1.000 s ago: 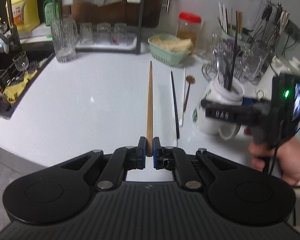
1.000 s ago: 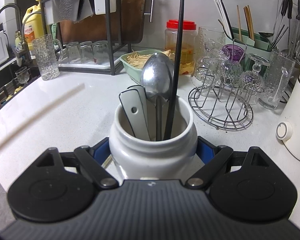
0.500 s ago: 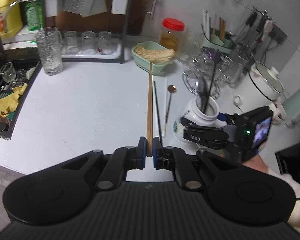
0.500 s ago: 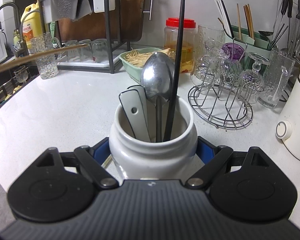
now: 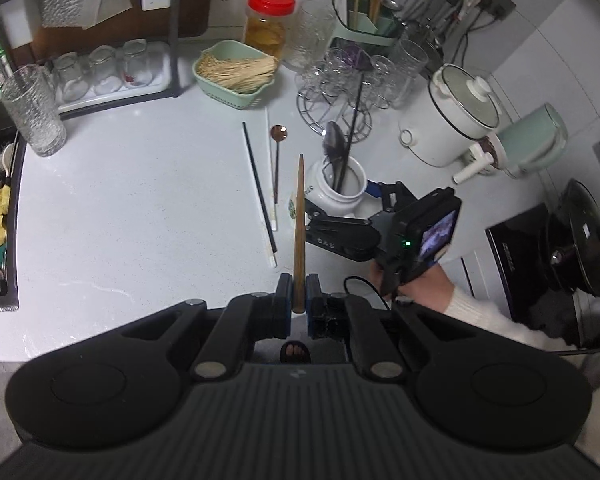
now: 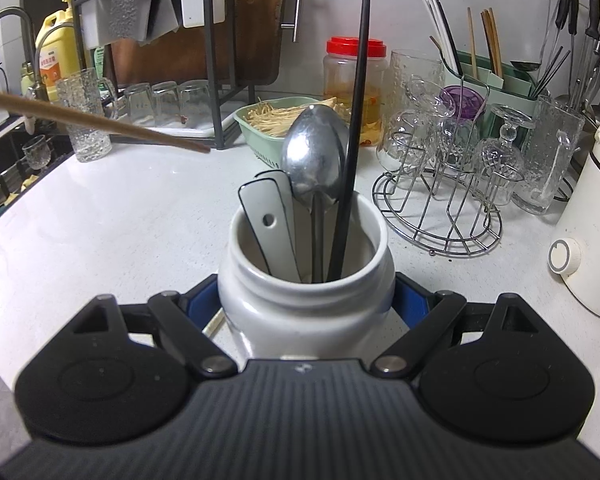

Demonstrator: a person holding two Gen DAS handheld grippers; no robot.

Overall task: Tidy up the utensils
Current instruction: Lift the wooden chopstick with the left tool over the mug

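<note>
The left gripper (image 5: 298, 300), tilted steeply down above the counter (image 5: 140, 208), clamps a wooden chopstick (image 5: 299, 232); the right gripper (image 6: 306, 300) grips the white utensil jar (image 6: 304, 304) ahead of it.

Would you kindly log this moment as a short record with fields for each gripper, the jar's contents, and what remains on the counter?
left gripper: shut on a brown wooden chopstick, raised above the counter, tip towards the jar
right gripper: shut on the white ceramic jar
jar contents: large metal spoon, black chopstick, white flat handles
white countertop: black chopstick, white chopstick, small copper-bowled spoon
</note>
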